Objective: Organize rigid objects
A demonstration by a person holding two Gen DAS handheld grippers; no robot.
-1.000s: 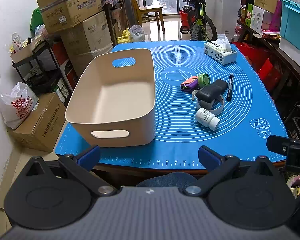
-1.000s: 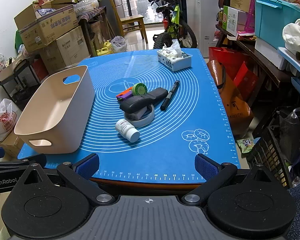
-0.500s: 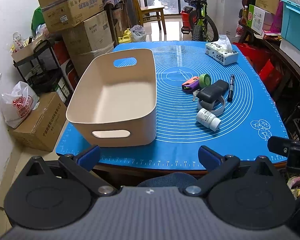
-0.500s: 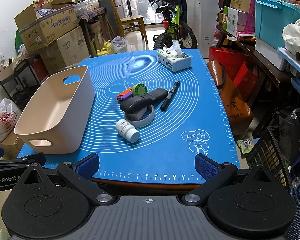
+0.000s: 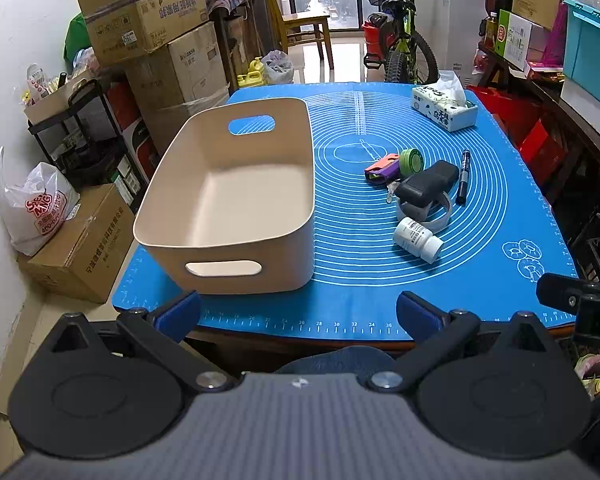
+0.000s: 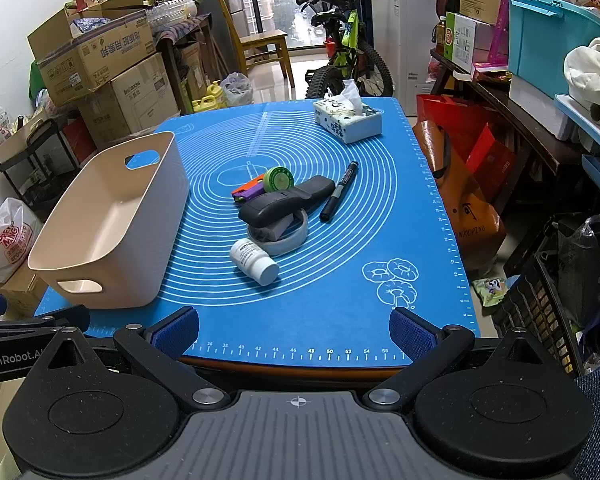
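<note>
Nothing on the blue mat (image 6: 340, 300) has shifted since a second ago; both my grippers, left gripper (image 5: 298, 314) and right gripper (image 6: 294, 328), hang wide open and empty at its near edge. "GenRobot" reads on my left tool. Left sits the empty beige bin (image 5: 228, 200); right of it, clustered, a white pill bottle (image 6: 254, 262), tape ring (image 6: 284, 236), black marker (image 6: 339, 191) and green roll (image 6: 278, 179).

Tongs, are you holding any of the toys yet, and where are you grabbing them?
Nothing is held. The left tongs and the right tongs are both open and empty, at the near edge of the blue mat.
</note>
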